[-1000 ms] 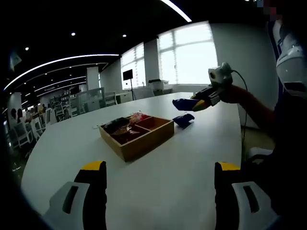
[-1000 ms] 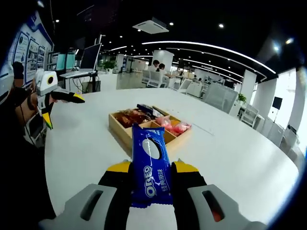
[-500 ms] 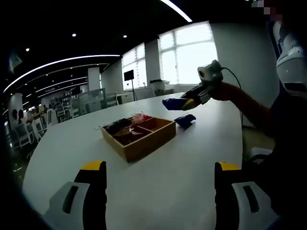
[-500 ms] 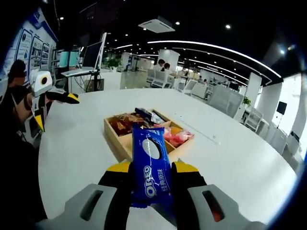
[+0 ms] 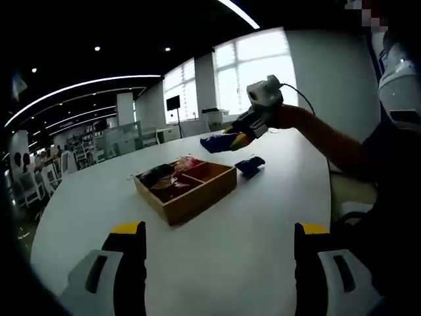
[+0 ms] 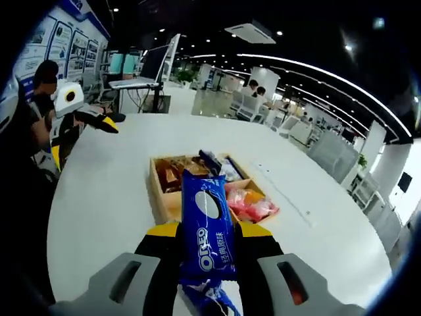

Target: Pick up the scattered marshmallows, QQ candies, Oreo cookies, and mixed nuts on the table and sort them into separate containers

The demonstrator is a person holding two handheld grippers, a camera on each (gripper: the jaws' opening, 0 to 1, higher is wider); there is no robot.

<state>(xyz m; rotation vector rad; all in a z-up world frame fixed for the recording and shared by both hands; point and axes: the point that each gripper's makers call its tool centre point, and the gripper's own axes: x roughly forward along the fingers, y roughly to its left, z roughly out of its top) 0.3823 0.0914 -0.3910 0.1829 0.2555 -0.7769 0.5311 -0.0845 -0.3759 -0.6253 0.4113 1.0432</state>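
Left gripper view: the left gripper stands low over the white round table, its yellow-tipped fingers spread wide with nothing between them. Ahead on the table sits the shallow wooden tray with four compartments; dark and pink packets lie in its far and left cells, while the nearest right cell looks bare. Just beyond the tray's right corner lies a second blue wrapped packet on the table. The right gripper comes in from the right on the person's arm, above the tray's far side, carrying a blue packet.

Right gripper view: the right gripper's fingers are clenched on a blue Oreo cookie packet, gripped by its long sides. The packet's long axis runs straight along the fingers, its free end pointing at the tray, printed face up. The tray lies directly ahead and below, with brown packets in the near left cell, red-pink packets on the right, and a dark blue packet standing at the far middle. Another blue wrapper shows beneath the fingers.

Judgement: the step in hand is carrying an Oreo packet to its compartment. The next move calls for lowering over the cell holding the other blue packet, then releasing.
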